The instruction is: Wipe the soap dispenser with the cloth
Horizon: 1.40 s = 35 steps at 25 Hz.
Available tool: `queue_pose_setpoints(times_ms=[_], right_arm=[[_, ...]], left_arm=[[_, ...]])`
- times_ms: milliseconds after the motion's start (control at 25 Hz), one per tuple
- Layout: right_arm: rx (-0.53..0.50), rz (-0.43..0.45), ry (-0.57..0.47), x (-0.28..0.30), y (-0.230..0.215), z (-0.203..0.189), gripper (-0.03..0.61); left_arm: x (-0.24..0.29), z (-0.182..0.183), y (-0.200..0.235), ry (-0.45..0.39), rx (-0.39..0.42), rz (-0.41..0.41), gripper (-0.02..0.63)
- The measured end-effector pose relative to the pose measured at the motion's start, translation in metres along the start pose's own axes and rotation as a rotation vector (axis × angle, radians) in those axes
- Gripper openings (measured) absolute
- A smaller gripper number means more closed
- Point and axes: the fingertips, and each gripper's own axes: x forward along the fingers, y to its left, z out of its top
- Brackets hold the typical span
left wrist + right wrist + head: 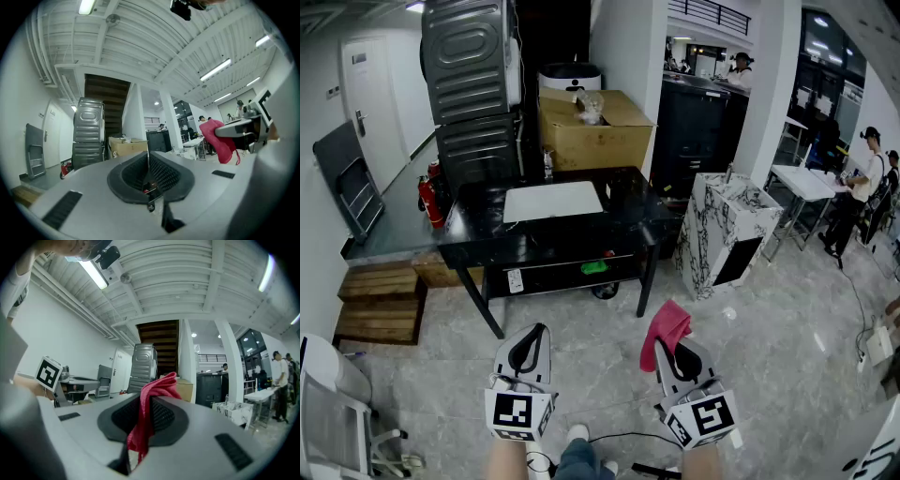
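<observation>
Low in the head view, both grippers point level over the tiled floor, short of the black table (478,225). My right gripper (667,345) is shut on a red cloth (666,326), which sticks up past the jaw tips and hangs down between them in the right gripper view, cloth (146,416), gripper (151,398). My left gripper (534,333) is shut with nothing in it; its jaws meet in the left gripper view (148,157), where the cloth (218,139) also shows at the right. A small bottle (547,163) stands at the table's back edge; I cannot tell whether it is the soap dispenser.
A white board (553,200) lies on the table. Behind stand a cardboard box (592,129) and a grey metal unit (471,84). A red fire extinguisher (430,200) and wooden pallets (380,302) are at the left, a marble-patterned cabinet (724,230) and people at the right.
</observation>
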Motion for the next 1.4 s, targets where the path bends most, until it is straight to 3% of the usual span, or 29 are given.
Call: queue_pose_setpoints(times_ms=[200,280,320,480,680,880,1080,1280,1400], right_arm=[[-0.007,0.018,-0.023,-0.03,0.011,0.009,0.049],[-0.014,0.015,-0.03,-0.037,0.012,0.01,0.049],[-0.016,0.013,-0.031,-0.039,0.012,0.009,0.049],[-0.02,0.011,-0.027,-0.04,0.01,0.008,0.049],[-0.009,-0.017,-0.024,-0.025,-0.012,0.006,0.051],[-0.017,-0.029,-0.012,0.015,-0.04,-0.005,0.051],[-0.015,-0.042,0.004,0.077,-0.084,-0.014,0.051],[-0.02,-0.042,0.02,0.156,-0.128,-0.021,0.051],[-0.02,-0.038,0.036,0.203,-0.154,-0.028,0.051]], left_arm=[[-0.021,0.014,-0.027,-0.019,-0.034,-0.06,0.031],[-0.023,0.016,-0.039,-0.021,-0.028,-0.108,0.152],[-0.024,0.017,-0.043,-0.028,-0.022,-0.114,0.158],[-0.022,0.022,-0.041,-0.071,-0.064,-0.085,0.122],[0.002,0.023,-0.033,-0.099,-0.108,-0.055,0.021],[0.052,0.012,-0.024,-0.095,-0.12,-0.084,0.014],[0.125,-0.001,-0.01,-0.108,-0.209,-0.137,0.014],[0.206,-0.004,0.022,-0.184,-0.376,-0.174,0.014],[0.259,-0.014,0.04,-0.168,-0.365,-0.159,0.015]])
